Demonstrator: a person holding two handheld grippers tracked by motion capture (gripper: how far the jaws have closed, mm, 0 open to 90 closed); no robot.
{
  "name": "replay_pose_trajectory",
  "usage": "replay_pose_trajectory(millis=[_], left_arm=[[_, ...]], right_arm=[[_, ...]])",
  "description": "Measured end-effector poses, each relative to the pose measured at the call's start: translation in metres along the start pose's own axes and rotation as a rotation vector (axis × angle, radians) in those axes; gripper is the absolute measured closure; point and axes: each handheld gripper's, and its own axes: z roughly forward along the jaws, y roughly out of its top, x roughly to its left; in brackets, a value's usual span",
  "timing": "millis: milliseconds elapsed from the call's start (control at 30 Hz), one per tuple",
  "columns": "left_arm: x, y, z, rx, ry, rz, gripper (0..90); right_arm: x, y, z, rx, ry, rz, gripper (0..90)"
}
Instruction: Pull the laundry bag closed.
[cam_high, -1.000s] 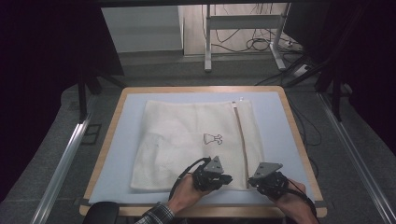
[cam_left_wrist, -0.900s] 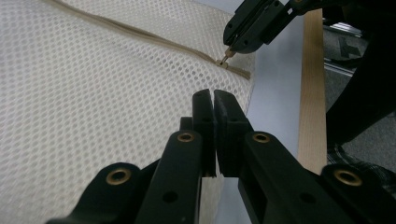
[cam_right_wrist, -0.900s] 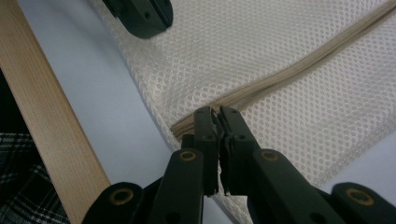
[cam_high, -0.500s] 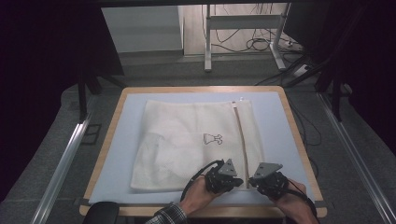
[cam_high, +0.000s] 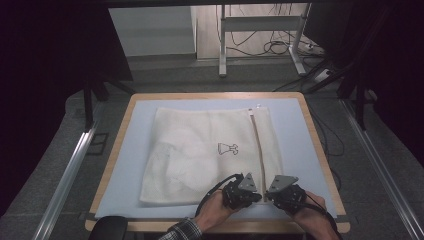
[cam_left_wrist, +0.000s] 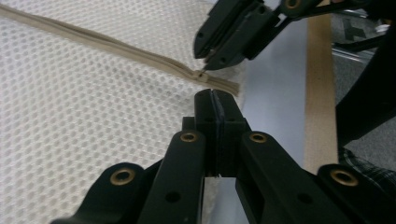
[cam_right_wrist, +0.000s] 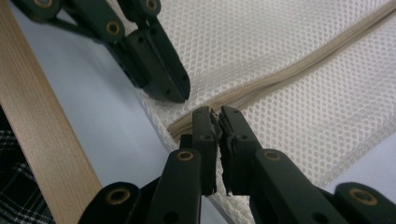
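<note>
A white mesh laundry bag (cam_high: 200, 150) lies flat on the pale blue mat (cam_high: 295, 125), with its beige zipper (cam_high: 257, 145) running toward me. Both grippers meet at the zipper's near end. My left gripper (cam_high: 257, 196) (cam_left_wrist: 215, 95) is shut, and it seems to pinch the bag's near edge (cam_right_wrist: 159, 114) just beside the zipper end. My right gripper (cam_high: 268, 195) (cam_right_wrist: 217, 114) is closed to a sliver on the zipper pull (cam_left_wrist: 202, 74). The two sets of tips sit almost touching. In the left gripper view the right gripper (cam_left_wrist: 205, 63) points down onto the pull.
The mat covers a wood-rimmed table (cam_high: 320, 150), and its near rim (cam_right_wrist: 42, 140) lies close behind the grippers. A small black printed figure (cam_high: 227, 148) marks the bag's middle. Beyond the table are desk legs and cables (cam_high: 270, 47) on the floor.
My left gripper has slid right along the bag's near edge until it sits against the right gripper. The right gripper and the bag have stayed put.
</note>
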Motion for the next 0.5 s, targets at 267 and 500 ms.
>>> replay_pose_trajectory(millis=[267, 500], left_arm=[[0.0008, -0.001, 0.0006, 0.001, -0.003, 0.009, 90.0], [0.002, -0.0014, -0.0003, 0.013, -0.002, 0.028, 90.0]], right_arm=[[0.0005, 0.0019, -0.001, 0.002, -0.014, -0.007, 85.6], [-0.0013, 0.0032, 0.0007, 0.008, -0.038, -0.02, 85.9]])
